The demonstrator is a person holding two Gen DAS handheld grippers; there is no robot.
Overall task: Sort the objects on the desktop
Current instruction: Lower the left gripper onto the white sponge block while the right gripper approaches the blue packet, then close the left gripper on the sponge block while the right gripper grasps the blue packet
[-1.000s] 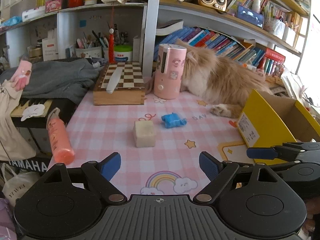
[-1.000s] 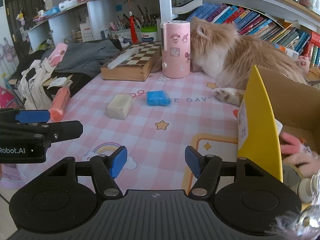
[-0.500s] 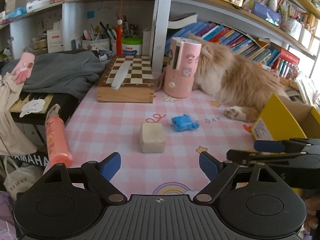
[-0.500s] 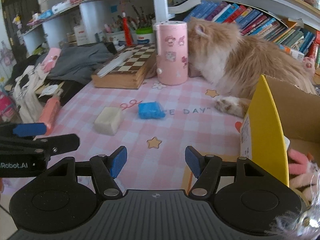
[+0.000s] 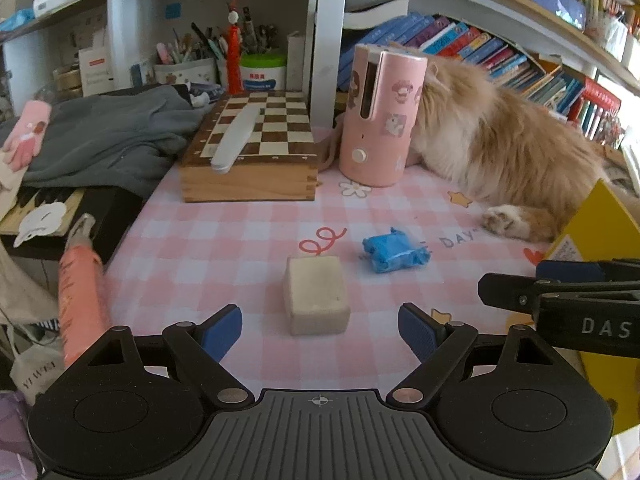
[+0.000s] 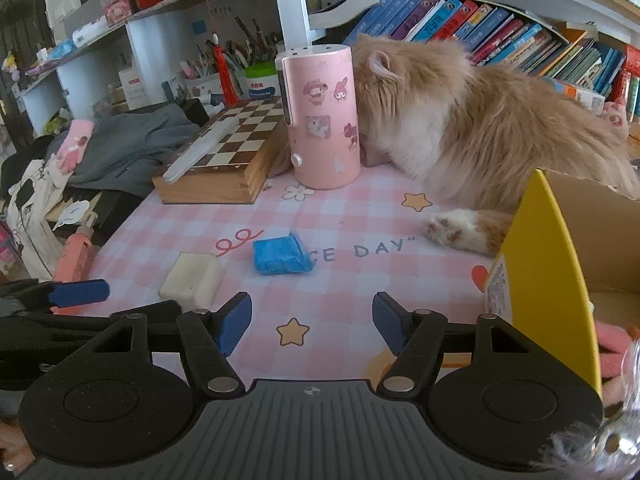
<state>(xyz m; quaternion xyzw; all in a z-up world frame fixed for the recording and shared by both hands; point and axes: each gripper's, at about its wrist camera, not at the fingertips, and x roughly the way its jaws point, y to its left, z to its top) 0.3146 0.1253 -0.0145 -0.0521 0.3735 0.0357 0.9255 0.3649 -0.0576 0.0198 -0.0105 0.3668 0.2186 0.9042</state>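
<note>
I see left claw (image 5: 320, 330) wide open, empty, beige block (image 5: 316, 294) just ahead on table (image 5: 224, 248) | right claw (image 6: 312, 322) parted, empty | blue packet (image 6: 280, 258) beside block.

On the table (image 5: 248, 240) a block (image 5: 316, 294) lies nearest, with a wrapped packet (image 5: 394, 254) just to its right and a little farther back. Behind them a chessboard box (image 5: 256, 148) sits left of an upright canister (image 5: 380, 116); a cat (image 5: 500, 148) lies right of the canister, touching it. A cardboard box (image 6: 560, 264) stands at the right edge, a tube (image 5: 78, 300) along the left.
</note>
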